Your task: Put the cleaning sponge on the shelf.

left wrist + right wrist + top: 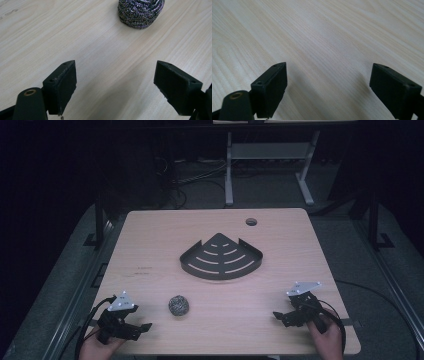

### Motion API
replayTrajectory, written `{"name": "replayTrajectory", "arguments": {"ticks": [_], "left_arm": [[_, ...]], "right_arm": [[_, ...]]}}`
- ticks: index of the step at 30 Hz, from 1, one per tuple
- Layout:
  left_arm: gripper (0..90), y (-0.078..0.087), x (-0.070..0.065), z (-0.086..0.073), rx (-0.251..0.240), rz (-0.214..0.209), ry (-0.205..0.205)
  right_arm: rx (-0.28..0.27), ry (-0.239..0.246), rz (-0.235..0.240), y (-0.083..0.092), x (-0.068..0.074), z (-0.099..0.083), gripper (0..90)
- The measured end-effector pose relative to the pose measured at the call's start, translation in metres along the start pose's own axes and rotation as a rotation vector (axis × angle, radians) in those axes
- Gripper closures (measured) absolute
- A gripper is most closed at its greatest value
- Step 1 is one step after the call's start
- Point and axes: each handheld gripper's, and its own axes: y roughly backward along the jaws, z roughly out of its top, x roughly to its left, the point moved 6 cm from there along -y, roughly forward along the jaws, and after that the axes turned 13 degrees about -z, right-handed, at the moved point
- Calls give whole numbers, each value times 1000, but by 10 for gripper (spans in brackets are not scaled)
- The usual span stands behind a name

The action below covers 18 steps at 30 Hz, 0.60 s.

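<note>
Left gripper: the left gripper [142, 326] sits low over the near left corner of the tabletop [150, 240], its jaws spread wide with bare wood between them; it holds nothing and touches nothing that can be seen.
Left gripper's aim: in the left gripper view the gripper [115, 75] looks along the wood toward the steel scourer [141, 12], which lies ahead and a little to the right of the gap, well clear of both pads.
Right gripper: the right gripper [279, 316] hovers at the near right of the tabletop, jaws pointing left toward the middle; in the right gripper view the gripper [328, 77] is just as wide open, with plain wood grain between the pads and nothing gripped.
Steel scourer: a round ball of wound metal wire [178, 305], lying on the tabletop near the front edge, between the two grippers and nearer the left one.
Scourer's axis: it is roughly round, so no long axis or heading can be told.
Corner shelf: a dark fan-shaped corner shelf [221, 257] with curved slots lies flat mid-tabletop, beyond the scourer and apart from it, its point facing the far edge and its curved side facing the person.
Writing: a small dark mark [143, 271] left of the shelf is too small to read.
</note>
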Motion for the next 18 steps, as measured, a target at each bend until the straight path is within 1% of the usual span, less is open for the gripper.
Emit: {"name": "replayTrajectory", "arguments": {"ticks": [1, 3, 10, 12, 15, 16, 18], "left_arm": [[177, 0, 0, 1, 6, -3, -4], [178, 0, 0, 3, 17, 8, -13], [178, -1, -2, 13, 24, -4, -31], [178, -1, -3, 15, 31, -11, -28], [178, -2, -3, 19, 44, -15, -36], [178, -2, -4, 20, 42, -17, -36], [178, -4, -4, 23, 56, -23, -46]], "right_arm": [[0, -2, 1, 0, 0, 0, 140], [-3, -1, -2, 0, -1, 0, 140], [-5, -1, -2, 1, -1, 0, 140], [-6, 2, -1, 1, -1, 0, 141], [-6, 1, -1, 1, -1, 0, 140], [-7, 0, -1, 1, -1, 0, 141], [-6, 0, -1, 1, -1, 0, 141]]}}
